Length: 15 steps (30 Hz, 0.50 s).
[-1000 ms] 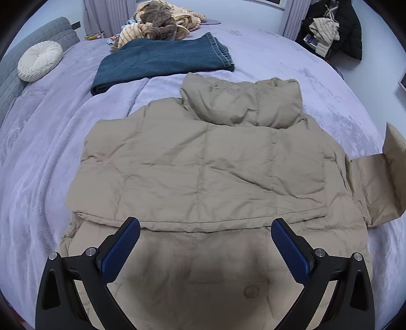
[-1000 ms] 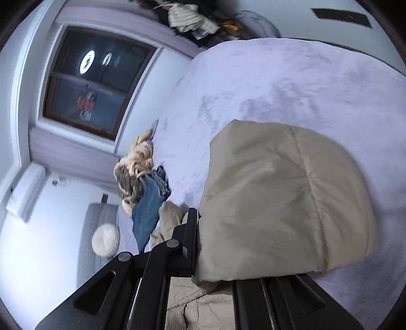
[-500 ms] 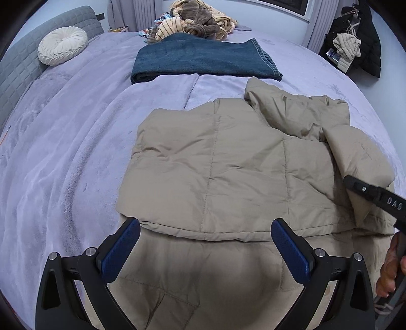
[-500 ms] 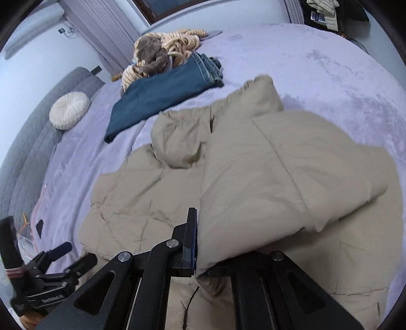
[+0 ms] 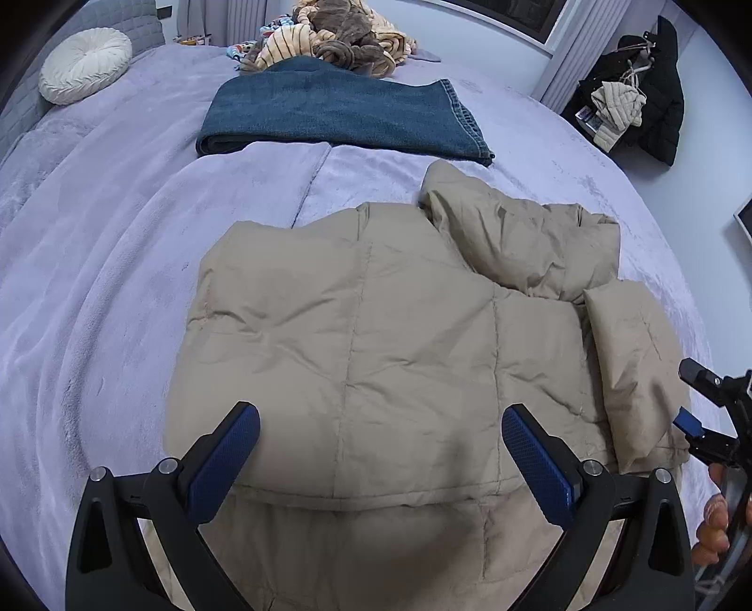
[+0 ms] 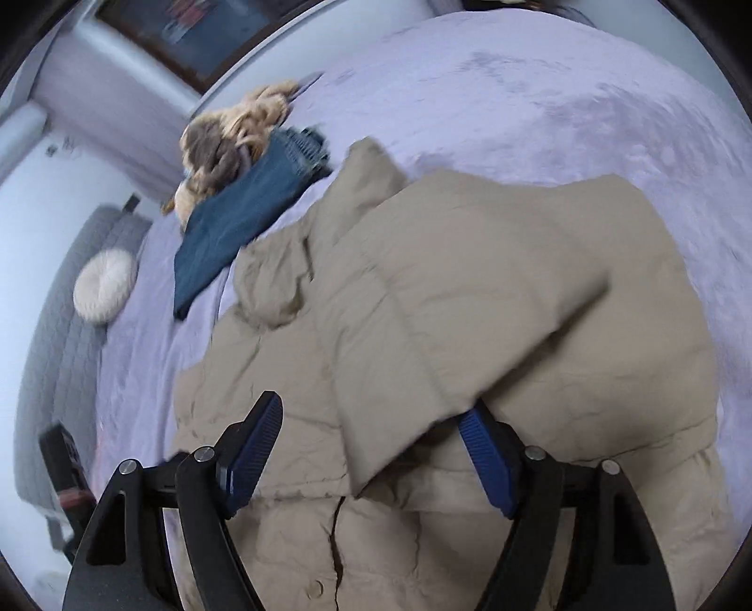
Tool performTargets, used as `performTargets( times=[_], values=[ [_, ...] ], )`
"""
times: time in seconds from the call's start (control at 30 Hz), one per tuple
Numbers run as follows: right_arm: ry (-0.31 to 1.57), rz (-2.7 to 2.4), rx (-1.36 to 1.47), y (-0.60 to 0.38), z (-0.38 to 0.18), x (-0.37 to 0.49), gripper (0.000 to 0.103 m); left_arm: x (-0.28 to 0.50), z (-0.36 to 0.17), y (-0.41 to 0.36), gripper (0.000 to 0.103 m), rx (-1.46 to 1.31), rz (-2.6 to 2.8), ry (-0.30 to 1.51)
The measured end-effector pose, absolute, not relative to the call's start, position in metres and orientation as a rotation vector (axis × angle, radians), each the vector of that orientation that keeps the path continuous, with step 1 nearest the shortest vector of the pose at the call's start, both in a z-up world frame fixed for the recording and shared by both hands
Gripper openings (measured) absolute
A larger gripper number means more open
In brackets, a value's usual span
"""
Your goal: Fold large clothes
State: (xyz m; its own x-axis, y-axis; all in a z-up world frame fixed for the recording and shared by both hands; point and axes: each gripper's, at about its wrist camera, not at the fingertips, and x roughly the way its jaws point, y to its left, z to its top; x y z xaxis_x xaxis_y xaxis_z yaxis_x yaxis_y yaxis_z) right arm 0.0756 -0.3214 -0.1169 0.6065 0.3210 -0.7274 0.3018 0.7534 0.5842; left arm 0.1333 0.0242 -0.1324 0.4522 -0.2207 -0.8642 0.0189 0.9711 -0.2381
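A beige puffer jacket (image 5: 376,338) lies flat on the lilac bed (image 5: 94,282), hood (image 5: 521,239) at the far right. Its right sleeve (image 6: 507,291) is folded over the body. My left gripper (image 5: 383,451) hovers open over the near hem with nothing between its blue pads (image 5: 232,449). The jaws of my right gripper (image 6: 371,451) are opening. The sleeve's cuff (image 6: 395,432) lies loose between them, draped over the right pad (image 6: 489,463). The right gripper (image 5: 695,423) also shows at the right edge of the left wrist view, with fingers of a hand (image 5: 712,531) below it.
Folded blue jeans (image 5: 338,113) lie beyond the jacket. A heap of striped and brown clothes (image 5: 338,42) sits behind them. A round white cushion (image 5: 84,63) rests by the grey headboard at the far left. Dark coats (image 5: 653,94) hang at the far right.
The right gripper swung the sleeve in over the jacket's body, came down, then parted its jaws and let the cuff go. The left gripper slid sideways along the hem, still open.
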Motion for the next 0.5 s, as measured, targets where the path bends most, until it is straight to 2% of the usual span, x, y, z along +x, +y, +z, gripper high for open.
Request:
performTargets(
  times=[0.03, 0.07, 0.1, 0.13, 0.17, 0.33, 0.43, 0.47, 0.5],
  values=[
    [0.927, -0.008, 0.825, -0.335, -0.121, 0.078, 0.077, 0.136, -0.132, 0.026, 0.103, -0.216, -0.161, 1.091],
    [0.904, -0.03, 0.89, -0.346, -0.123, 0.08, 0.07, 0.137, -0.131, 0.029, 0.103, -0.226, -0.172, 1.088],
    [0.901, -0.043, 0.917, -0.349, -0.124, 0.086, 0.038, 0.138, -0.131, 0.032, 0.103, -0.238, -0.182, 1.085],
    [0.904, -0.026, 0.928, -0.348, -0.124, 0.093, 0.02, 0.139, -0.13, 0.036, 0.102, -0.254, -0.198, 1.083],
    [0.895, -0.001, 0.916, -0.344, -0.12, 0.098, 0.01, 0.14, -0.129, 0.04, 0.099, -0.273, -0.215, 1.082],
    [0.888, 0.194, 0.521, -0.249, -0.077, 0.118, 0.009, 0.141, -0.127, 0.065, 0.098, -0.417, -0.308, 1.076],
    [0.935, 0.271, 0.298, -0.184, -0.078, 0.117, 0.009, 0.142, -0.128, 0.078, 0.098, -0.534, -0.364, 1.081],
    [0.955, 0.276, 0.244, -0.168, -0.082, 0.115, 0.01, 0.143, -0.129, 0.08, 0.098, -0.564, -0.379, 1.084],
    [0.978, 0.273, 0.189, -0.152, -0.088, 0.114, 0.015, 0.144, -0.129, 0.081, 0.098, -0.592, -0.398, 1.087]
  ],
)
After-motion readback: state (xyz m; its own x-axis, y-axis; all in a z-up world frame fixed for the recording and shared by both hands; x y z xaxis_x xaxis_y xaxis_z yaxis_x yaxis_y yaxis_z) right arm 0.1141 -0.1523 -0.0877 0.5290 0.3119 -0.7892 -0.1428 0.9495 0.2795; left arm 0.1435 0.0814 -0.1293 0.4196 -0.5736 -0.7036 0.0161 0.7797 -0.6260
